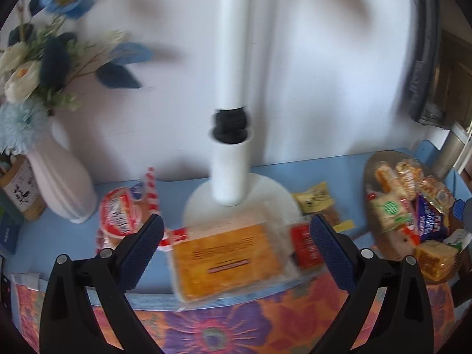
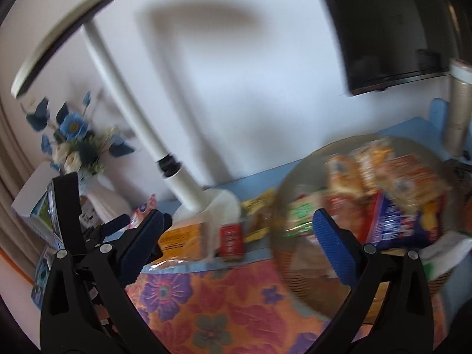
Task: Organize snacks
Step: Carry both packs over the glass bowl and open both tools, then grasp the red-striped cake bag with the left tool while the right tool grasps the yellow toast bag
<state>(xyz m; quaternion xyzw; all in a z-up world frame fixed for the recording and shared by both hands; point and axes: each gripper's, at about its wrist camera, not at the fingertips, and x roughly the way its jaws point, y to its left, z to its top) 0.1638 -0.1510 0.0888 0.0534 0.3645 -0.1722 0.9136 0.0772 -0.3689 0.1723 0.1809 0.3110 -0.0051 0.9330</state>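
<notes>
My left gripper point(image 1: 236, 236) is open, its blue pads either side of a clear-wrapped orange cracker pack point(image 1: 227, 261) lying at the blue table's front edge; the pads do not touch it. A small red packet point(image 1: 305, 246), a yellow packet point(image 1: 314, 197) and a red-and-white wrapped snack point(image 1: 119, 215) lie nearby. A round basket point(image 1: 380, 244) at the right holds several wrapped snacks. My right gripper point(image 2: 239, 239) is open and empty in front of the basket point(image 2: 295, 268), which is blurred. The cracker pack point(image 2: 180, 239) and red packet point(image 2: 231, 242) show to its left.
A white lamp base and post point(image 1: 233, 174) stand behind the cracker pack. A white vase of blue flowers point(image 1: 62, 183) stands at the left, next to a carton point(image 1: 20, 188). A flowered cloth point(image 1: 224, 324) hangs over the table's front. The left gripper's body point(image 2: 67, 221) shows at left.
</notes>
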